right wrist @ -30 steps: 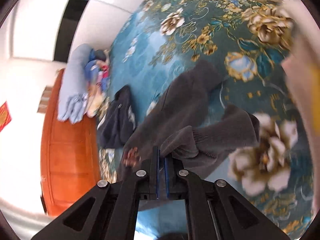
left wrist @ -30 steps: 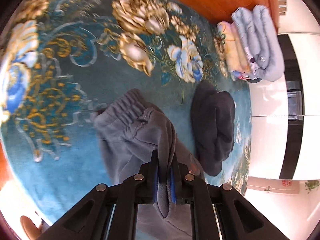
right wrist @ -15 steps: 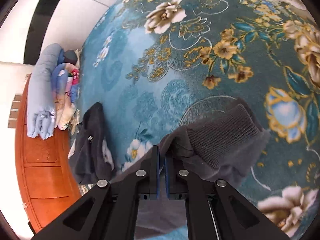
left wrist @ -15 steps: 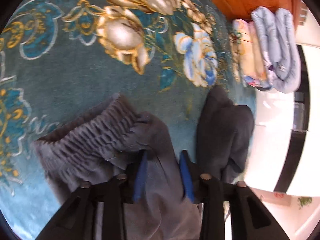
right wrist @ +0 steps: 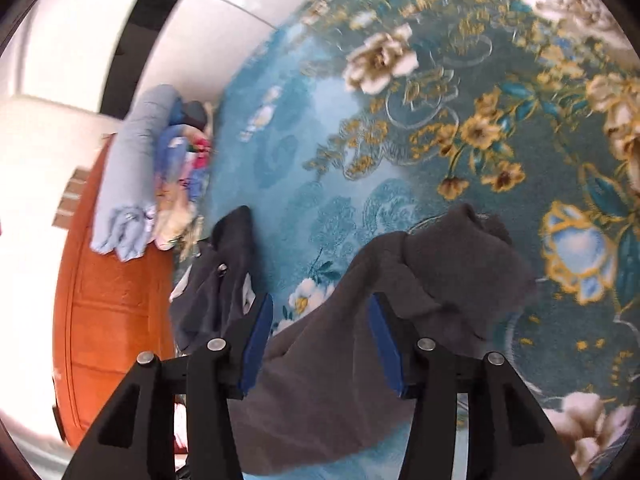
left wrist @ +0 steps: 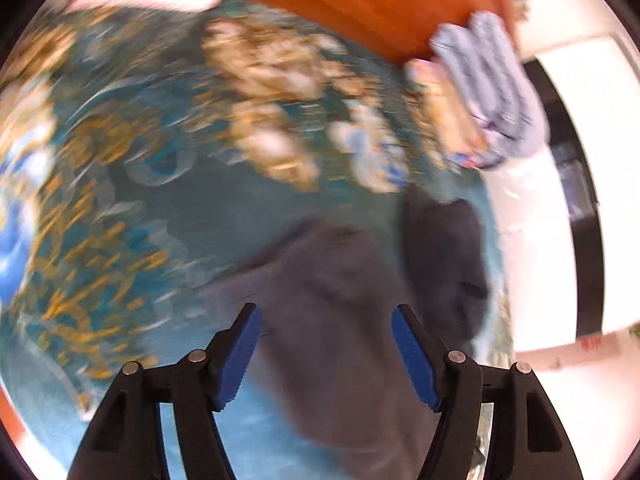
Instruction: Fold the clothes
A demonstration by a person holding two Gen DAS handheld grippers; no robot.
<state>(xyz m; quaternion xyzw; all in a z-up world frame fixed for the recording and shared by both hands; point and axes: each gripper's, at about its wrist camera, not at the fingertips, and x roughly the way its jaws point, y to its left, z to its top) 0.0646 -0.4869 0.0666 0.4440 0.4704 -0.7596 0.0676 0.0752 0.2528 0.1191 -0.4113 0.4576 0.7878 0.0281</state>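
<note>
Both jaws have just been opening: the left hand-held gripper (left wrist: 326, 316) and right hand-held gripper (right wrist: 320, 304) stand apart over the grey trousers (right wrist: 400, 320) (nothing pinched), lying on the floral bedspread (right wrist: 400, 140); a dark garment (right wrist: 224, 272) lies just left, rolled bedding (right wrist: 136, 184) farther.

Matt grey fleece trousers (right wrist: 400, 320), plush bedspread (right wrist: 320, 160)

Two wrist views, close, sharing grey garment (left wrist: 340, 320)
</note>
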